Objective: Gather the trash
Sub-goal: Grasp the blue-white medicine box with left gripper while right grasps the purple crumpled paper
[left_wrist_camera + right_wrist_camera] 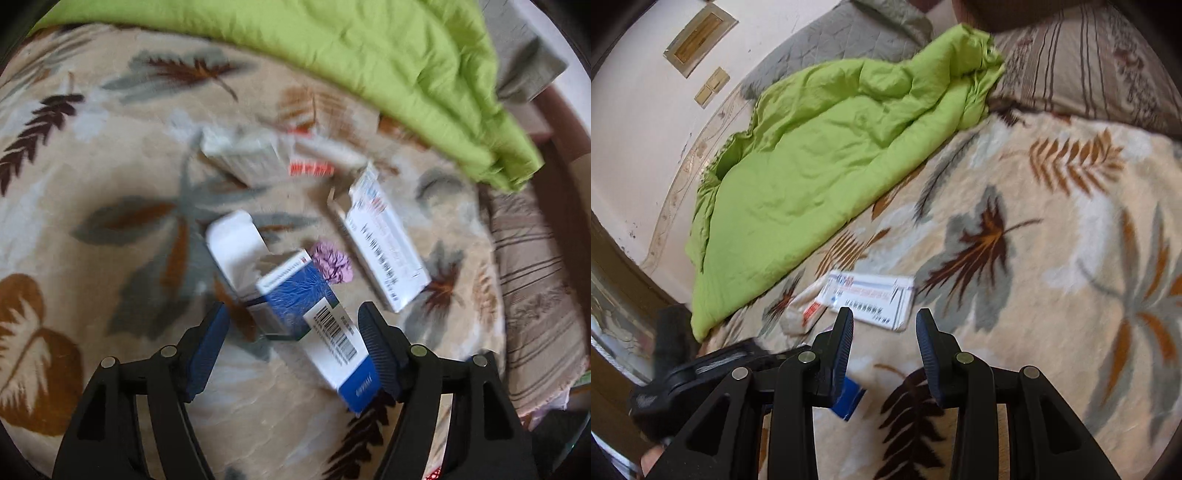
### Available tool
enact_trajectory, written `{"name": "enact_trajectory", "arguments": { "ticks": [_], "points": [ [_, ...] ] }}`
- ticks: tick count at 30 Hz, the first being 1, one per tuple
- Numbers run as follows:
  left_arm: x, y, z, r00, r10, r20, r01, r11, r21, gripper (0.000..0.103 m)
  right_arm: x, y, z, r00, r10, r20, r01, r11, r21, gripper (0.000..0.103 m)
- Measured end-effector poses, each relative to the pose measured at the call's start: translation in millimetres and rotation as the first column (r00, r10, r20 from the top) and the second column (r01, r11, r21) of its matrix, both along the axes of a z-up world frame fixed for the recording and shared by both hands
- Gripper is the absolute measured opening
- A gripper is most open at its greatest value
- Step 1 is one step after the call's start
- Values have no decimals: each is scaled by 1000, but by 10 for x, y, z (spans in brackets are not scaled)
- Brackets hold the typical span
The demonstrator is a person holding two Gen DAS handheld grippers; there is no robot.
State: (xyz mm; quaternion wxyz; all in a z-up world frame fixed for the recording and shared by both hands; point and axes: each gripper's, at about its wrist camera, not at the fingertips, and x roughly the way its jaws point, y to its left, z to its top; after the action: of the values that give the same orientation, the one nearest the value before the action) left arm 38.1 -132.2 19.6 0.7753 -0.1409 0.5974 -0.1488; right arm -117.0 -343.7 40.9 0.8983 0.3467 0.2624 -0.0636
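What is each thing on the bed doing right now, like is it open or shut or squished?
Blue and white box: end flap open, lying between the left gripper's fingers.
Long white box: end torn open, lying flat.
Purple wrapper: crumpled.
Far boxes: too blurred to tell.
Green quilt: bunched, rumpled.
Left gripper: open.
Right gripper: open, holding nothing.

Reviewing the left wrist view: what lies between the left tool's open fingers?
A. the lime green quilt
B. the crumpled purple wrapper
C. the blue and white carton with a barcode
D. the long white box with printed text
C: the blue and white cardboard carton with a barcode sits between the open fingers of the left tool, lying on the leaf-patterned blanket.
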Motion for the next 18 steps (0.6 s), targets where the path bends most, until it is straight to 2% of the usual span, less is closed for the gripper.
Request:
{"name": "enact_trajectory", "arguments": {
  "ticks": [1,4,7,9,10,14,17,18],
  "points": [
    [28,-96,-72,1000,-16,-27,17,999,32,72,1,-3,10,1000,0,1,0,1000,-8,39],
    [-1,-162,-31,999,-41,24,39,996,76,71,15,-2,15,1000,8,-2,-8,1000,-21,39],
    [-78,-81,30,991,-107,77,102,992,70,55,16,0,18,1000,18,0,-18,1000,-21,40],
    [-108,19,42,985,-143,99,133,986,100,50,33,23,23,1000,30,2,-30,999,-25,39],
    [-124,106,27,983,-156,96,148,985,86,49,43,33,23,999,35,2,-35,999,-26,39],
    [-115,337,-36,982,-177,68,177,984,7,49,93,85,8,999,51,1,-51,998,-24,39],
    [-73,256,-63,982,-176,72,175,984,22,52,138,132,2,998,56,-6,-56,998,-33,39],
    [-66,195,-69,980,-180,82,176,983,48,52,150,150,-2,998,60,-10,-60,998,-36,39]
  ]
}}
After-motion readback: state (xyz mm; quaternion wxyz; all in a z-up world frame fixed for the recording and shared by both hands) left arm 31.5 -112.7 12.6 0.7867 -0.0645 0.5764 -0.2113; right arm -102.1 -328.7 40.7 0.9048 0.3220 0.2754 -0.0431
